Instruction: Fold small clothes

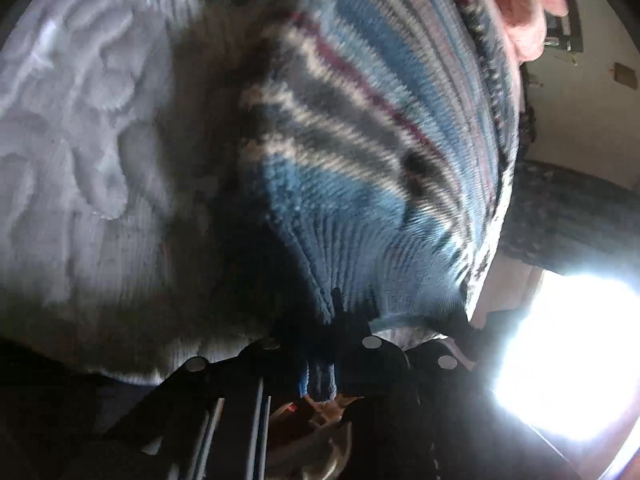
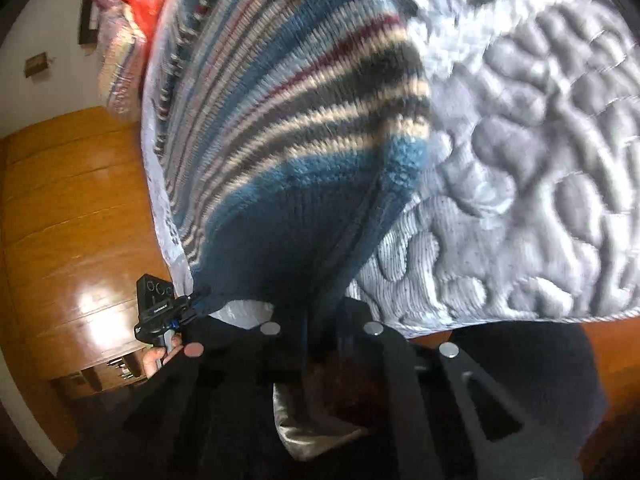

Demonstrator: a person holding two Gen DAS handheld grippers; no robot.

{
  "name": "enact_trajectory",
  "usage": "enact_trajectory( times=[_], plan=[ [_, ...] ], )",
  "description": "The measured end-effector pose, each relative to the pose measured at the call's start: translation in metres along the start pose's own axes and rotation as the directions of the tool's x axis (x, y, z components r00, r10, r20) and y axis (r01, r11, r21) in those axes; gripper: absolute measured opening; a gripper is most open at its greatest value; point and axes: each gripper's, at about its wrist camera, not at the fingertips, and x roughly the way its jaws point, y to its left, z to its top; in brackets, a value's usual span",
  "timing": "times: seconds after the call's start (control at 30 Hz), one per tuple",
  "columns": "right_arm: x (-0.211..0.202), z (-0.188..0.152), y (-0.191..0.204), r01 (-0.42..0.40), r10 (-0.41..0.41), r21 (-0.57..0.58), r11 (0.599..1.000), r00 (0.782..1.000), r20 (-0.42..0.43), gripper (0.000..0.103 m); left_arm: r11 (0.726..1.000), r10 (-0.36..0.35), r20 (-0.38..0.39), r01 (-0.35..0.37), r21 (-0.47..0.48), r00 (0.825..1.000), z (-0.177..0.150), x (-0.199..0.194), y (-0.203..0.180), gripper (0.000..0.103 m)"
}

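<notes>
Two grippers pinch the same striped knit sweater [image 1: 360, 152] along its dark blue ribbed hem, and both views are blurred. In the left wrist view, white quilted bedding [image 1: 80, 120] fills the space left of the jaws, with its lower edge just beside them. The left gripper [image 1: 340, 316] has its jaws together on the hem straight ahead, the knit fanning away beyond the fingertips in blue, cream, grey and maroon stripes. Right of the jaws the sweater's side edge drops off into open room, with a bright glare low down. Beyond the cloth, a pink bundle [image 1: 524, 8] sits far ahead.

In the right wrist view, a glossy wooden floor [image 2: 72, 208] lies open to the left of the jaws. There the other gripper shows, a hand [image 2: 154, 360] wrapped round its grip below, its tip clamped on the hem corner. The right gripper [image 2: 320, 312] is closed on the ribbed hem dead ahead; the sweater rises from the jaws. Right of them the quilted bedding spreads wide, its edge near the fingers.
</notes>
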Motion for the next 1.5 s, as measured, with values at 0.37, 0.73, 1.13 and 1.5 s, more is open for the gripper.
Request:
enact_trajectory(
  times=[0.37, 0.73, 1.13, 1.5],
  plan=[
    [-0.067, -0.020, 0.038, -0.133, 0.149, -0.134, 0.982, 0.981, 0.122, 0.007, 0.969, -0.243, 0.189, 0.231, 0.083, 0.951, -0.018, -0.087, -0.038, 0.007],
    [-0.099, 0.031, 0.106, -0.126, 0.173, -0.234, 0.964, 0.966, 0.190, 0.007, 0.946, -0.319, 0.244, 0.292, 0.140, 0.916, 0.035, -0.122, -0.089, 0.007],
    [-0.067, 0.173, 0.158, -0.036, 0.083, -0.237, 0.971, 0.978, 0.191, 0.007, 0.970, -0.242, 0.263, 0.225, 0.096, 0.934, 0.169, -0.105, -0.124, 0.007],
    [-0.011, 0.287, 0.141, 0.043, -0.020, -0.152, 0.987, 0.988, 0.152, 0.008, 0.994, -0.095, 0.200, 0.081, 0.079, 0.975, 0.276, -0.044, -0.137, 0.008]
  ],
)
